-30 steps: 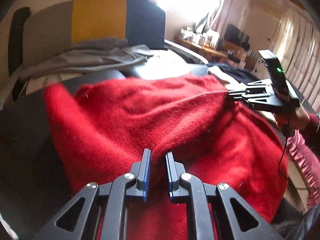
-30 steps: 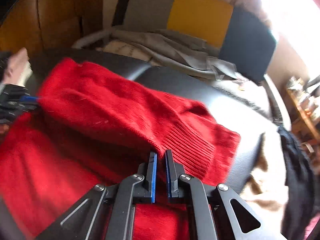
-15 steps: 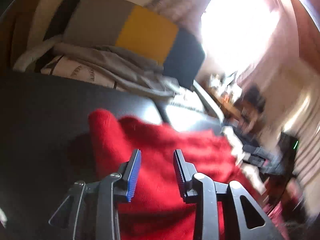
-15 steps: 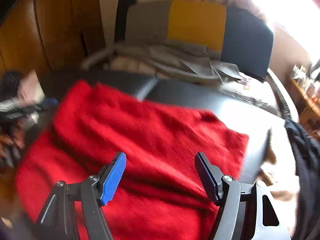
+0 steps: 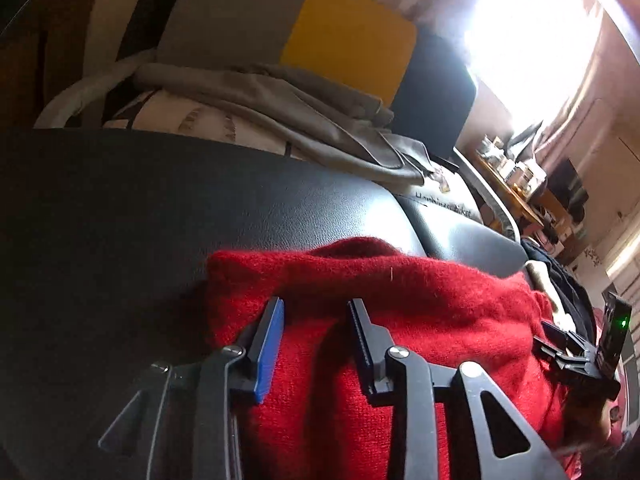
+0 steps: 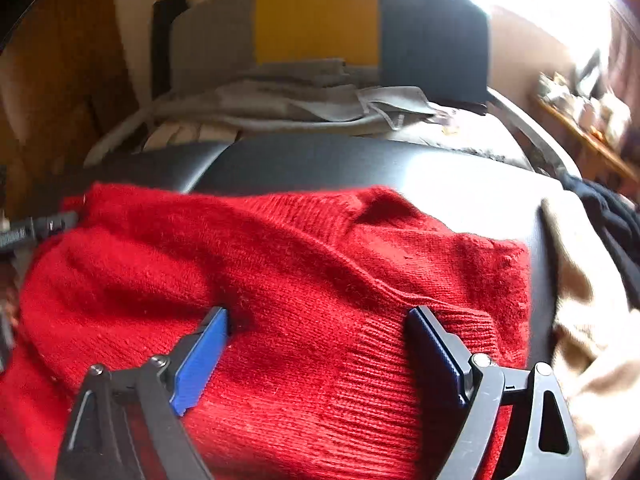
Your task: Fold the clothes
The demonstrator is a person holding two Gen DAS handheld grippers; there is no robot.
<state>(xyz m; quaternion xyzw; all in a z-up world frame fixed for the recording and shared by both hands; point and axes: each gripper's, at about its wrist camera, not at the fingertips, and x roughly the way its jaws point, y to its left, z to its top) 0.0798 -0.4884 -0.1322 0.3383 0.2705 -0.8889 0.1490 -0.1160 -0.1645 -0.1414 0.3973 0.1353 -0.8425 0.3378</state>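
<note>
Black leather-look bench with clothes spread over it.
A red knitted sweater lies folded across its near part, ribbed hem toward the right edge. Beside that, at the right, a beige cloth and a dark garment rest on the bench. Grey clothing is piled along the far edge, before a grey, yellow and navy cushion.

Red knit sweater; grey/yellow/navy cushion; black seat.
</note>
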